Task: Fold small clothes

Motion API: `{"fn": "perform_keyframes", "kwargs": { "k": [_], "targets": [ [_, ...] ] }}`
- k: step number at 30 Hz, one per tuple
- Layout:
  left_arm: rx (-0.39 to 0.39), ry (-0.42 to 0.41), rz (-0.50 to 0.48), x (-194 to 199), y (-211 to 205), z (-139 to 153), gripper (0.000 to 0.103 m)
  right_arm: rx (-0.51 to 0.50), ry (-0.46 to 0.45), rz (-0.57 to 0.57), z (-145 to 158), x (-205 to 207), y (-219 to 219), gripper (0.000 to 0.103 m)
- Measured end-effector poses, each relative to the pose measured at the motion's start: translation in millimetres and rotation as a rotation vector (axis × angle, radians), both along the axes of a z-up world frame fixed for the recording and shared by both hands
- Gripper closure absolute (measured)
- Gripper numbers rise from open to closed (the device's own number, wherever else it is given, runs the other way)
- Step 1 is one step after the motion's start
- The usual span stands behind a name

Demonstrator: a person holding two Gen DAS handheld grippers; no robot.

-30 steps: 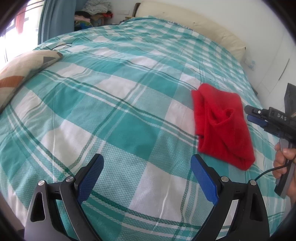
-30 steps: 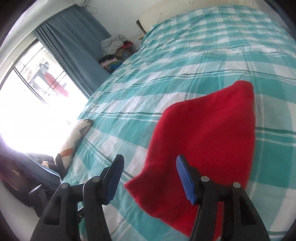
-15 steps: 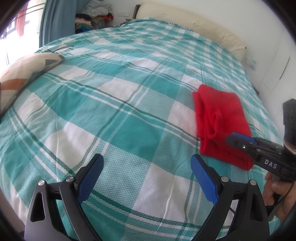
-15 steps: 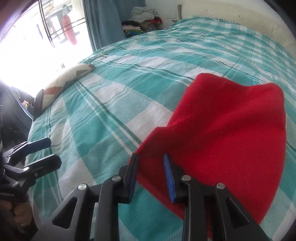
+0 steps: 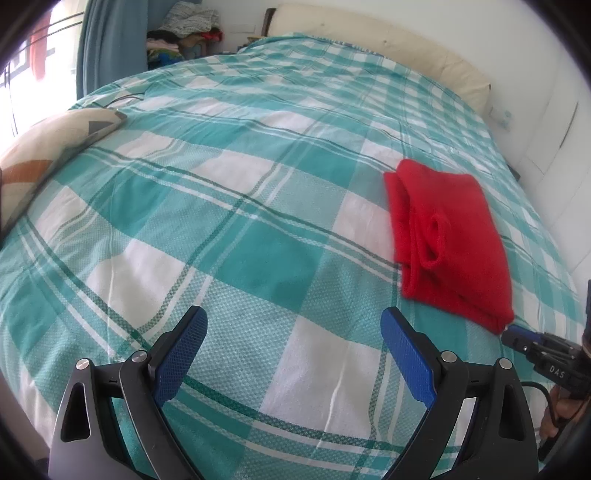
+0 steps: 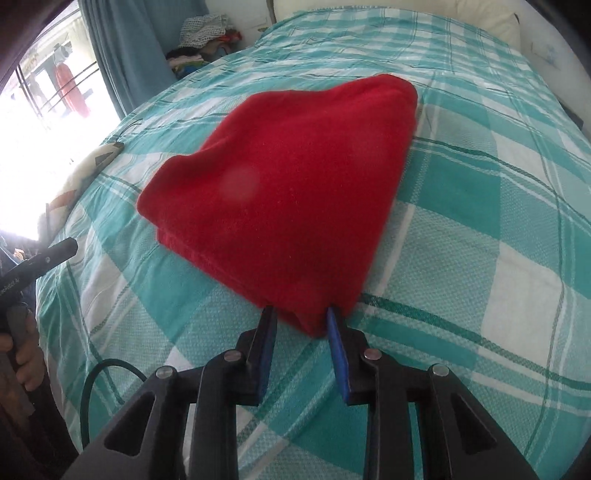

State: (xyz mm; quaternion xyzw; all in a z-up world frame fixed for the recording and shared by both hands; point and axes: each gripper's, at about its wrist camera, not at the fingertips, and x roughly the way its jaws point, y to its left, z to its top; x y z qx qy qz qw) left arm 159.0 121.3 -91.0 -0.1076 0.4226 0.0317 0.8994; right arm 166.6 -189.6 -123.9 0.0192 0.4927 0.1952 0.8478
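A red garment [image 5: 450, 236] lies folded on the teal checked bedspread [image 5: 236, 206], right of centre in the left wrist view. It fills the middle of the right wrist view [image 6: 288, 192]. My right gripper [image 6: 301, 317] is shut on the garment's near corner; it also shows at the right edge of the left wrist view [image 5: 517, 338]. My left gripper [image 5: 291, 332] is open and empty, over the bedspread well to the left of the garment.
A patterned cushion [image 5: 48, 147] lies at the bed's left edge. A cream headboard pad [image 5: 388, 44] runs along the far end. A pile of clothes [image 5: 184, 33] and a blue curtain [image 5: 107, 40] stand beyond the bed. A white wall is on the right.
My right gripper has swung round to the garment's near corner and narrowed from open to clamped on it. My left gripper has stayed open and nearly still.
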Motion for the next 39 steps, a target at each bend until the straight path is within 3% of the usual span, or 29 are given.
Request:
{"fn": "perform_keyframes", "kwargs": {
  "k": [3,8,11,14,19,22,24,26,27,29,31,39],
  "targets": [
    [0.014,-0.002,-0.008,-1.8,-5.5,-0.4,0.007,-0.010,-0.056,-0.009,7.0,-25.5,-9.1,0.073],
    [0.029,0.005,-0.039,-4.7,-18.9,-5.5,0.007,-0.039,-0.150,-0.059,8.0,-73.3,-30.1,0.054],
    [0.021,0.019,-0.051,-3.8,-25.6,-11.6,0.007,-0.068,-0.196,-0.104,4.9,-98.2,-43.2,0.052],
    [-0.077,-0.002,-0.073,0.7,-27.0,-10.7,0.007,-0.084,-0.220,-0.122,4.4,-105.3,-49.1,0.051],
    [-0.245,-0.003,-0.117,40.2,-38.8,0.6,0.007,-0.159,-0.297,-0.145,13.6,-90.2,-38.0,0.051],
    [-0.237,-0.002,-0.157,67.2,-54.9,2.4,0.009,-0.153,-0.309,-0.162,15.2,-75.4,-30.5,0.051],
    [-0.203,0.006,-0.186,80.1,-65.3,-1.9,0.016,-0.153,-0.304,-0.162,12.9,-66.9,-22.0,0.051],
    [-0.193,0.021,-0.220,89.9,-73.2,-9.5,0.035,-0.154,-0.288,-0.147,8.9,-57.9,-10.9,0.051],
    [-0.193,0.028,-0.233,93.9,-76.2,-13.3,0.040,-0.161,-0.288,-0.138,7.1,-54.2,-4.2,0.051],
    [-0.194,0.037,-0.251,100.4,-80.4,-21.0,0.073,-0.188,-0.291,-0.117,3.4,-46.7,10.4,0.051],
    [-0.207,0.053,-0.271,105.4,-83.1,-29.5,0.092,-0.204,-0.298,-0.118,1.8,-38.0,21.9,0.051],
    [-0.193,0.042,-0.290,103.2,-84.4,-29.8,0.095,-0.321,-0.177,-0.309,-14.0,-2.3,14.8,0.049]
  ]
}}
